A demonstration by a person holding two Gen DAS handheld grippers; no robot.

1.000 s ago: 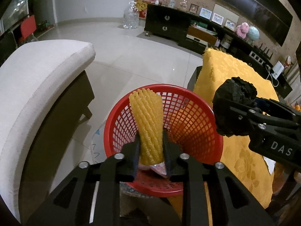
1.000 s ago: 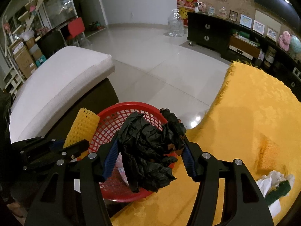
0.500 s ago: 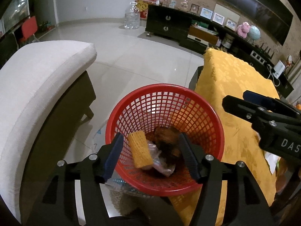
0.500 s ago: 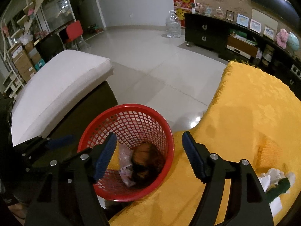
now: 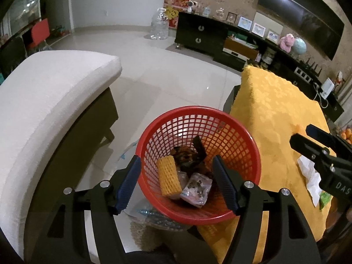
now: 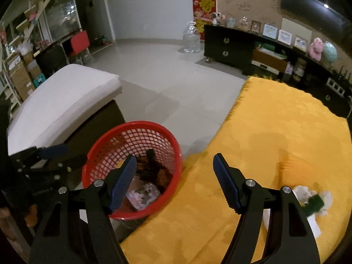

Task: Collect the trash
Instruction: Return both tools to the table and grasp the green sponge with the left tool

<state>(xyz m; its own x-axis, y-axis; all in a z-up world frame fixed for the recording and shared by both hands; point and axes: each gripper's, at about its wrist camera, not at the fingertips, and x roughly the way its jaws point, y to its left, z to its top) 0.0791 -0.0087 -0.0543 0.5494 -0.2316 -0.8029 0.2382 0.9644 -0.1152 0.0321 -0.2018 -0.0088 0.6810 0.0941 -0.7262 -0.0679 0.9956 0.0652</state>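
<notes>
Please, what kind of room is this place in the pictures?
Most likely a home living room. A long dark cabinet with framed pictures stands along the wall, a cushioned white seat sits on a tiled floor, and a red waste basket stands beside a table under a yellow cloth.

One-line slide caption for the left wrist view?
Left tongs opening, empty, above red basket holding yellow foam net.
</notes>
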